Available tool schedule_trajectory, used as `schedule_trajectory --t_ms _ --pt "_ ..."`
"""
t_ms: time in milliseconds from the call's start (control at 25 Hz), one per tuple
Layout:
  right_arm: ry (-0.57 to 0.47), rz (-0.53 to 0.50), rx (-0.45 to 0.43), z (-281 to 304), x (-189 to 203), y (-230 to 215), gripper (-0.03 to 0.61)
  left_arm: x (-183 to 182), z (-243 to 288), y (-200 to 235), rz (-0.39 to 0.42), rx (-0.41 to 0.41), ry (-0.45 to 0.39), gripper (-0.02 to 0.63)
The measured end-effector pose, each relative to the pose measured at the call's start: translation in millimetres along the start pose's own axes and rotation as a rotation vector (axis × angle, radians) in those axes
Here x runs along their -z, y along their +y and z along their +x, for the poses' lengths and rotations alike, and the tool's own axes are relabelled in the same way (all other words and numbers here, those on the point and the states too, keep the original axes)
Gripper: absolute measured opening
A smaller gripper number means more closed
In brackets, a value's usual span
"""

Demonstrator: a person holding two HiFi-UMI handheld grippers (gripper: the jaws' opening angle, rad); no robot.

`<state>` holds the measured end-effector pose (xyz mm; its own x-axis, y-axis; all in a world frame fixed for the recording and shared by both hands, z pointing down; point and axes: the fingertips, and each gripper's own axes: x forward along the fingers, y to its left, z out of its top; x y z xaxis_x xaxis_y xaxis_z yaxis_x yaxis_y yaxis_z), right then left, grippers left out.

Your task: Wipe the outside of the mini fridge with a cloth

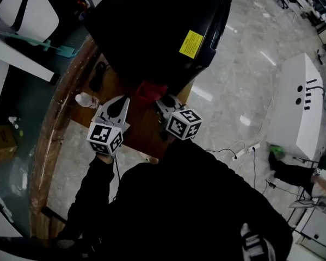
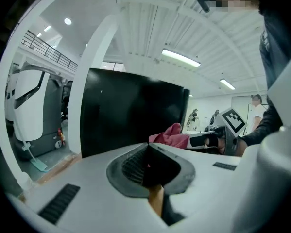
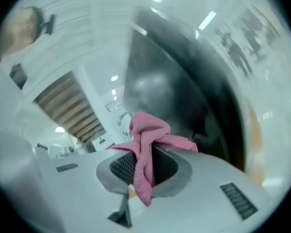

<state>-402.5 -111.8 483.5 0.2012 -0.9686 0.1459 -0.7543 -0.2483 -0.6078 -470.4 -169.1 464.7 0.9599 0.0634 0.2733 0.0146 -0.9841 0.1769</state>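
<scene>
While the black fridge (image 1: pixel 157 31) stands upright on the wooden table (image 1: pixel 65 99), we hold the red cloth (image 1: pixel 151 90) at the foot of its near face; we cannot tell whether the two touch. A yellow label (image 1: pixel 190 43) sits on the fridge's near-right side. The fridge top runs from near-left to far-right in the head view.

The right gripper (image 1: pixel 164 103) is clenched on the cloth, which is bunched above the jaws and hangs down between them, its long axis running along the jaws. The left gripper (image 1: pixel 115 107) is just beside it, jaws pressed together with nothing between, pointing at the same face.

A clear bottle (image 1: pixel 86 100) lies on the table to the left of the left gripper, and a small dark object (image 1: pixel 97 76) rests beyond it, by the fridge's left side. The table's curved rim sweeps round the left.

To the right the table ends near the fridge, with open pale floor (image 1: pixel 244 75), a cable (image 1: pixel 236 150) and a white machine (image 1: pixel 301 110) well apart.
</scene>
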Motion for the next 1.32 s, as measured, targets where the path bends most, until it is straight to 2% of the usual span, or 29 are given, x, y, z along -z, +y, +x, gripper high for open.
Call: schedule_trajectory --t_ms 240,440,600,760,1040,1320 --pt "-0.017 -0.288 -0.041 -101.2 -33.9 59.4 0.051 -39.9 -40.0 -88.8 0.048 0.117 -0.115 0.005" --pt "-0.056 -0.412 -0.063 -128.2 -48.3 93.9 0.049 -55.4 -62.0 -108.5 0.065 0.173 -0.141 0.005" --pt "-0.074 -0.415 -0.1 -123.6 -52.3 112.4 0.049 -51.5 -67.7 -105.5 0.074 0.173 -0.141 0.005" --pt "-0.084 -0.434 -0.12 -143.9 -56.1 113.3 0.049 -49.0 -67.1 -124.0 0.1 0.143 -0.141 0.005" --pt "-0.017 -0.478 -0.103 -157.5 -41.6 111.0 0.049 -43.9 -74.2 -134.5 0.102 0.138 -0.152 0.005" --pt "-0.041 -0.49 -0.112 -169.2 -44.5 116.6 0.049 -31.6 -77.5 -142.9 0.096 0.138 -0.119 0.005"
